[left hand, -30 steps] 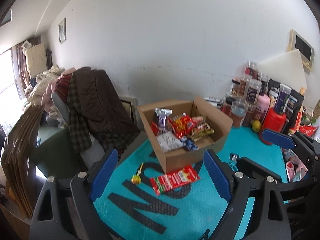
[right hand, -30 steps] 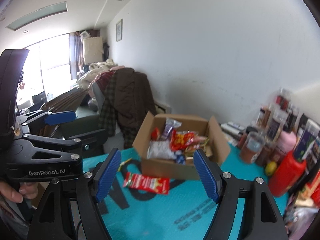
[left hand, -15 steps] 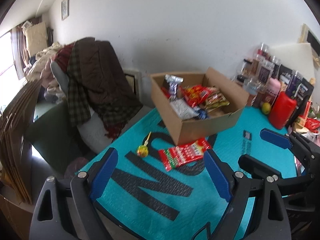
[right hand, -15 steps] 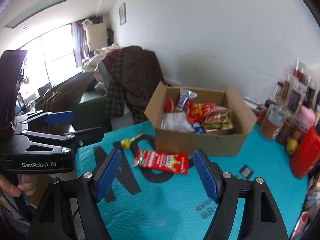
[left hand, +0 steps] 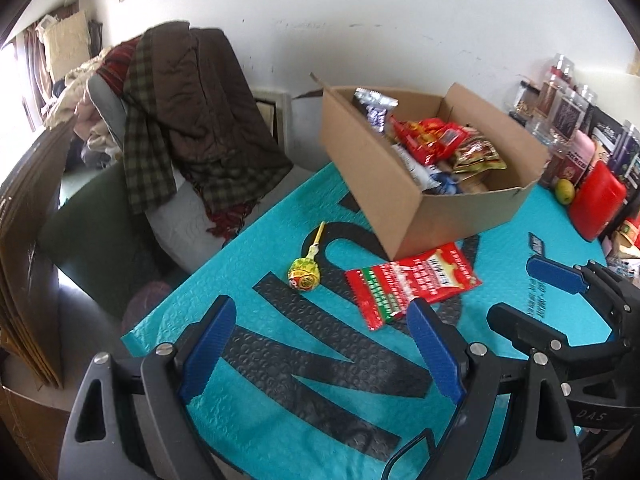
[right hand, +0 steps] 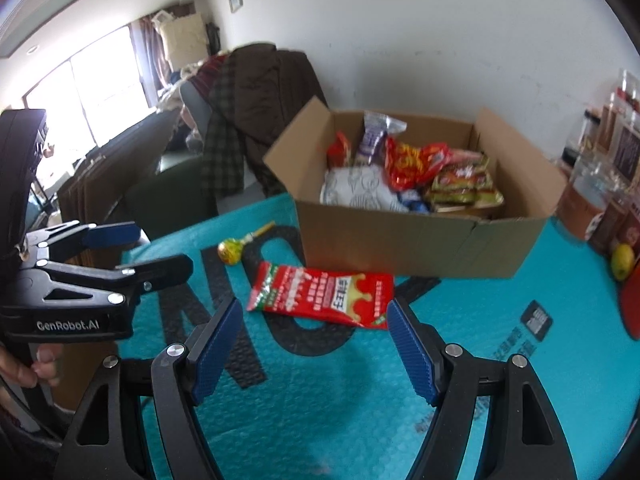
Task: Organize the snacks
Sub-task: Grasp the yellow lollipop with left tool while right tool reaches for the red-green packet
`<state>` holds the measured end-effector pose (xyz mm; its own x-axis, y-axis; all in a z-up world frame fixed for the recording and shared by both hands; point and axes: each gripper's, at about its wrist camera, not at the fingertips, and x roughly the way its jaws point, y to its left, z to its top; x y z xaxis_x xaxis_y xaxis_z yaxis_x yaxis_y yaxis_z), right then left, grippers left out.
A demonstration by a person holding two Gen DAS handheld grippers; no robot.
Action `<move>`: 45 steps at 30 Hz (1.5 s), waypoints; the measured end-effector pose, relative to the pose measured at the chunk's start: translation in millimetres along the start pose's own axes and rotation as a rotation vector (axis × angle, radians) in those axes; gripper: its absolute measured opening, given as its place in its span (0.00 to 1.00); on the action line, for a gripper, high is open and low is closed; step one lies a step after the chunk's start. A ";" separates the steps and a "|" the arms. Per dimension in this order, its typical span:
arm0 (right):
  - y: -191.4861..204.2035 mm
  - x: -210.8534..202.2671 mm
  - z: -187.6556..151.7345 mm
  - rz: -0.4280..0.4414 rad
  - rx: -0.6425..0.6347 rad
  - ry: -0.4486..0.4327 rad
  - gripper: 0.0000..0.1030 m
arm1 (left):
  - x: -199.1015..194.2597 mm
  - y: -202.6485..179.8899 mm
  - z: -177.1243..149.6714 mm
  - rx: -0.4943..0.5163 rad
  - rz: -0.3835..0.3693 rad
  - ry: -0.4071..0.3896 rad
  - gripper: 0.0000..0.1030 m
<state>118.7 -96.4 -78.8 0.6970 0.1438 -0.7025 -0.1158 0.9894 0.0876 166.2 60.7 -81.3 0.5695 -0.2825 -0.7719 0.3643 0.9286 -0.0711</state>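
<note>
Teal mat (left hand: 304, 408) w/ snack box (left hand: 404, 200), white wall (left hand: 400, 12).

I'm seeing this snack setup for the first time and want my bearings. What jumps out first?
An open cardboard box crammed with bright snack packets stands on the far part of a teal mat. In front of it, out on the mat, lie a red snack packet and, to its left, a lollipop. Both the left gripper and right gripper hang over the mat with jaws open and empty.
</note>
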 end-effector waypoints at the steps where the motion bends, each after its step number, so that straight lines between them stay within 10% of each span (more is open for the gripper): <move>1: -2.0 5.9 0.0 0.002 0.003 0.012 0.73 | 5.0 1.5 1.0 -0.002 -0.002 0.008 0.86; 12: -24.7 48.7 4.6 -0.019 0.031 0.087 0.73 | 55.5 10.5 13.9 -0.010 -0.031 0.059 0.76; 29: -42.8 89.0 8.2 0.003 0.098 0.159 0.72 | 92.1 20.2 20.0 -0.029 -0.044 0.112 0.29; 45: -48.3 72.3 -5.4 -0.025 0.104 0.166 0.12 | 82.1 11.1 7.0 -0.011 -0.096 0.133 0.25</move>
<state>170.8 -133.9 -137.6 0.5716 0.1225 -0.8113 -0.0204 0.9906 0.1352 222.2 46.1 -141.1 0.4299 -0.3364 -0.8378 0.4037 0.9017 -0.1549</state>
